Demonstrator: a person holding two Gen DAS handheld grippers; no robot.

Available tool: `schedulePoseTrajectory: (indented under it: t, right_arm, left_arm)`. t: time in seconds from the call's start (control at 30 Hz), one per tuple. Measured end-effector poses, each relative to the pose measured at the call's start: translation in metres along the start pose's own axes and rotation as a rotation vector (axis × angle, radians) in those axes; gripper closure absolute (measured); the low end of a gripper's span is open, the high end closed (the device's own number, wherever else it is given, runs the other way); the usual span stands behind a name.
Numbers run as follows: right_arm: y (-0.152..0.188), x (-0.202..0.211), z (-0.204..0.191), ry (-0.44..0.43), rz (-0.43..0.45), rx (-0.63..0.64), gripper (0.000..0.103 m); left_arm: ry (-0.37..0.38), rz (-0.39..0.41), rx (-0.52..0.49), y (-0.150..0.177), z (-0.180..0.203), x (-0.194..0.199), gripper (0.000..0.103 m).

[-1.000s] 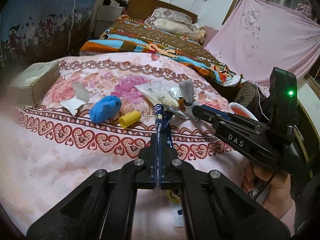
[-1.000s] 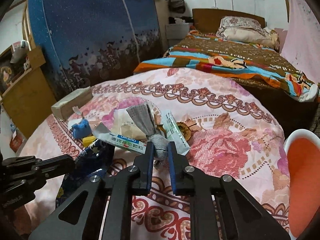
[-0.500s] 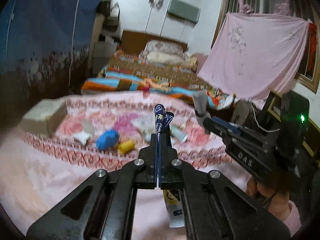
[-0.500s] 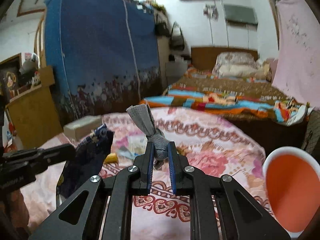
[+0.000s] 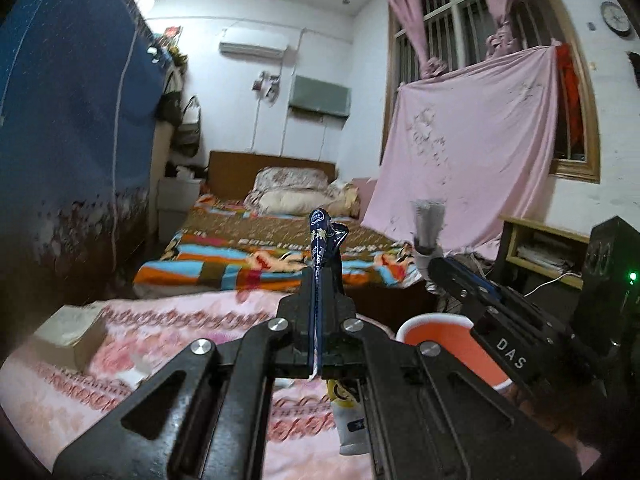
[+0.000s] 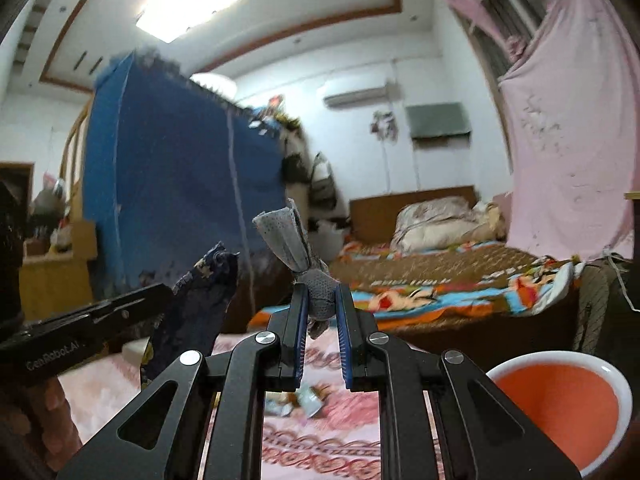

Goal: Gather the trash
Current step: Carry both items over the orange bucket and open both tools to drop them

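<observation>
My left gripper (image 5: 318,312) is shut on a dark blue printed wrapper (image 5: 320,240) that stands up between its fingers and hangs below them; the wrapper also shows in the right wrist view (image 6: 192,312). My right gripper (image 6: 322,312) is shut on a crumpled grey face mask (image 6: 292,240), also seen in the left wrist view (image 5: 428,228). Both are lifted above the pink floral cloth (image 5: 160,344). An orange bin with a white rim (image 6: 560,404) sits low at the right, also in the left wrist view (image 5: 452,340).
A beige box (image 5: 68,332) lies at the cloth's left edge. Some scraps (image 6: 304,400) remain on the cloth below my right gripper. A bed with a striped blanket (image 5: 248,256) stands behind, a blue wardrobe cover (image 5: 60,140) at left, a pink sheet (image 5: 472,148) at right.
Both grippers have lifted up and tilted away from the cloth, each keeping its piece. The orange bin has come into view at the lower right of both views.
</observation>
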State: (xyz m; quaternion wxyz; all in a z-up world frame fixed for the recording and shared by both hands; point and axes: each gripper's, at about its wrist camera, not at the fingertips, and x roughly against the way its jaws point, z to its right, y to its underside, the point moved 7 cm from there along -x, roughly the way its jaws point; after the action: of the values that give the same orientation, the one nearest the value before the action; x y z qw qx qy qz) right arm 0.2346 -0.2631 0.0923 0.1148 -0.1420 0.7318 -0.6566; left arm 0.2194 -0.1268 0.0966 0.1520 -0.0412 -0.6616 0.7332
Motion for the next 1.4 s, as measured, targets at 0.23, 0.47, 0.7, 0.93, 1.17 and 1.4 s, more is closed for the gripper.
schedulePoseTrajectory:
  t: [0.23, 0.47, 0.7, 0.93, 1.17, 1.4]
  right_arm:
    - [-0.019, 0.021, 0.048, 0.139, 0.081, -0.052, 0.091]
    - [-0.023, 0.040, 0.101, 0.289, 0.103, -0.100, 0.091]
    - [-0.012, 0.051, 0.143, 0.403, 0.067, -0.182, 0.091]
    - [0.005, 0.051, 0.171, 0.477, 0.003, -0.256, 0.090]
    - [0.018, 0.049, 0.186, 0.512, -0.058, -0.298, 0.088]
    - [0.030, 0.044, 0.194, 0.537, -0.120, -0.327, 0.088]
  left_arm:
    - [0.102, 0.055, -0.046, -0.019, 0.043, -0.016, 0.103]
    - [0.198, 0.043, -0.064, -0.019, 0.083, -0.038, 0.103]
    - [0.269, -0.047, -0.041, -0.009, 0.112, -0.073, 0.103]
    - [0.286, -0.179, 0.000, 0.009, 0.135, -0.113, 0.103]
    - [0.295, -0.315, 0.054, 0.032, 0.152, -0.146, 0.103]
    - [0.299, -0.437, 0.126, 0.052, 0.160, -0.169, 0.103]
